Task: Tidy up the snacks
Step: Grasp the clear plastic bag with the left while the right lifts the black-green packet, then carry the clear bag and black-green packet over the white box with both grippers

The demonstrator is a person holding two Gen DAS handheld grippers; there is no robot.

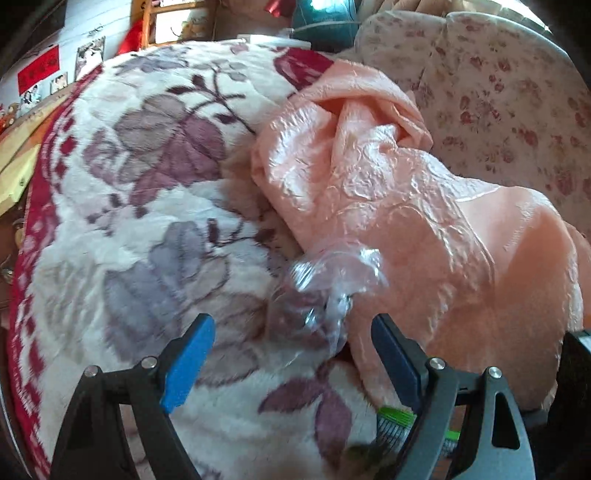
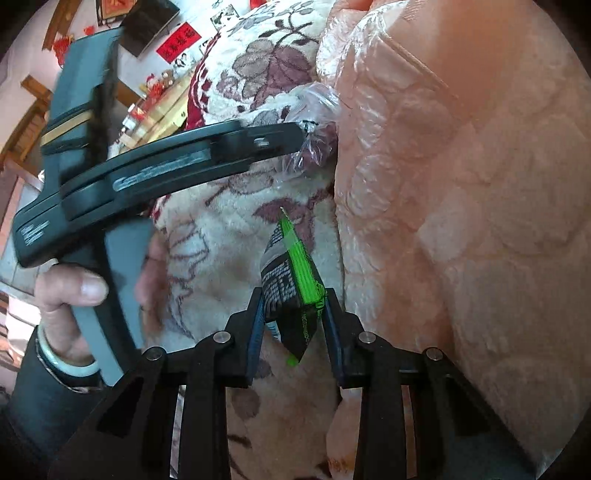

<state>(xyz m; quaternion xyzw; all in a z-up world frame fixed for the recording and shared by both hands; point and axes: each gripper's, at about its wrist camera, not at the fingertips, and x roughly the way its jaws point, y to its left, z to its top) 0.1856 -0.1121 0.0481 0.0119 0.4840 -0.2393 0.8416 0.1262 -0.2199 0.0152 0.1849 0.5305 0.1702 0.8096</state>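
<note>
A clear plastic bag lies crumpled on the floral fleece blanket, against a pink quilt. My left gripper is open, its blue pads apart just short of the bag. The bag also shows in the right wrist view, by the left gripper's tip. My right gripper is shut on a black and green snack packet, held above the blanket beside the quilt. The packet's green edge shows at the bottom of the left wrist view.
A floral pink pillow or bedding lies behind the quilt. A teal round object is at the back. A wooden bed edge runs along the left. The hand holding the left gripper is at left.
</note>
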